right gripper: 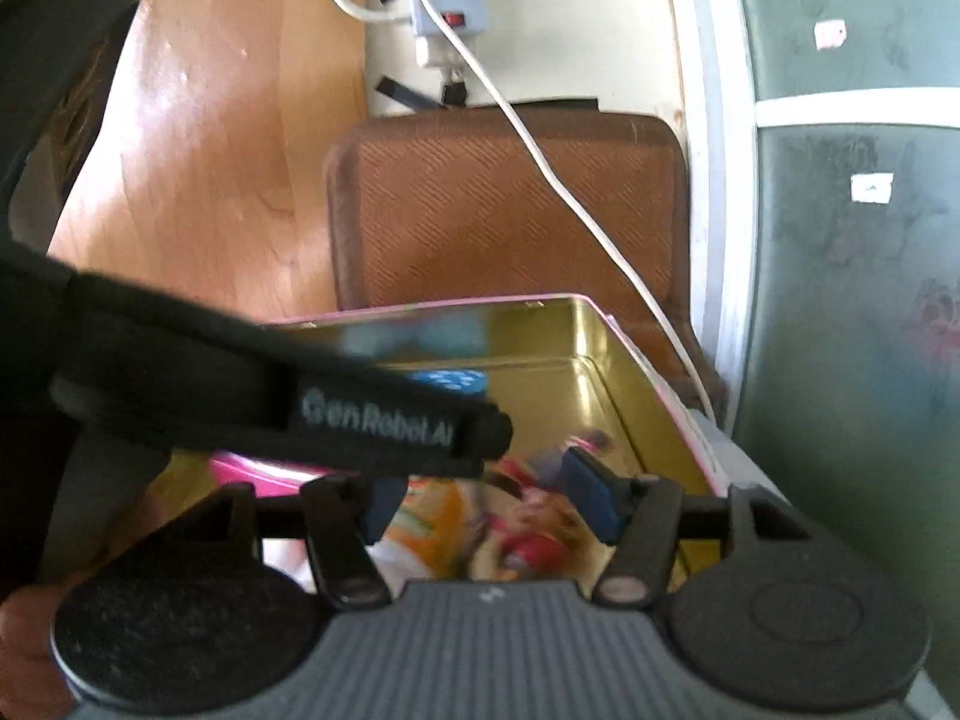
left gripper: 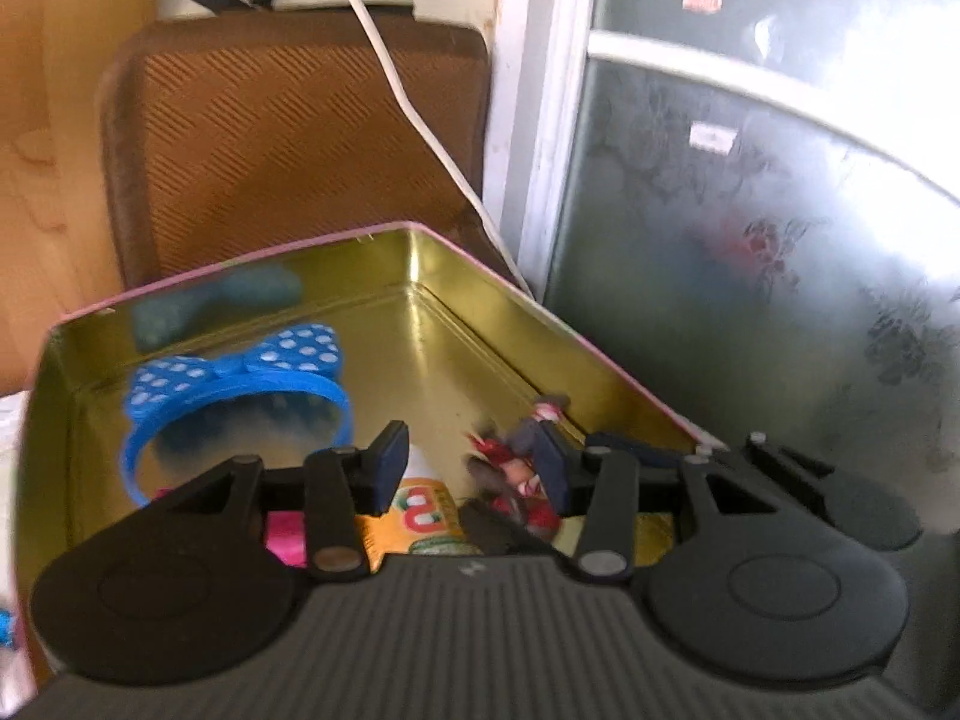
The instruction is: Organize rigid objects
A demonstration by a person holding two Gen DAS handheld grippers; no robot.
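One open gold-lined rectangular metal tin with pink rim point(left gripper: 414, 252) holds: blue white-dotted bow headband point(left gripper: 240, 384) at far-left corner; small red-dressed doll point(left gripper: 516, 474) and orange printed pack point(left gripper: 414, 516) nearer. Left tool point(left gripper: 471, 468) and right tool point(right gripper: 489, 498) hover over the tin, both released, nothing pinched.

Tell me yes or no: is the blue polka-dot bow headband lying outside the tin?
No. In the left wrist view the blue polka-dot bow headband lies inside the open gold-lined tin, near its far left corner.
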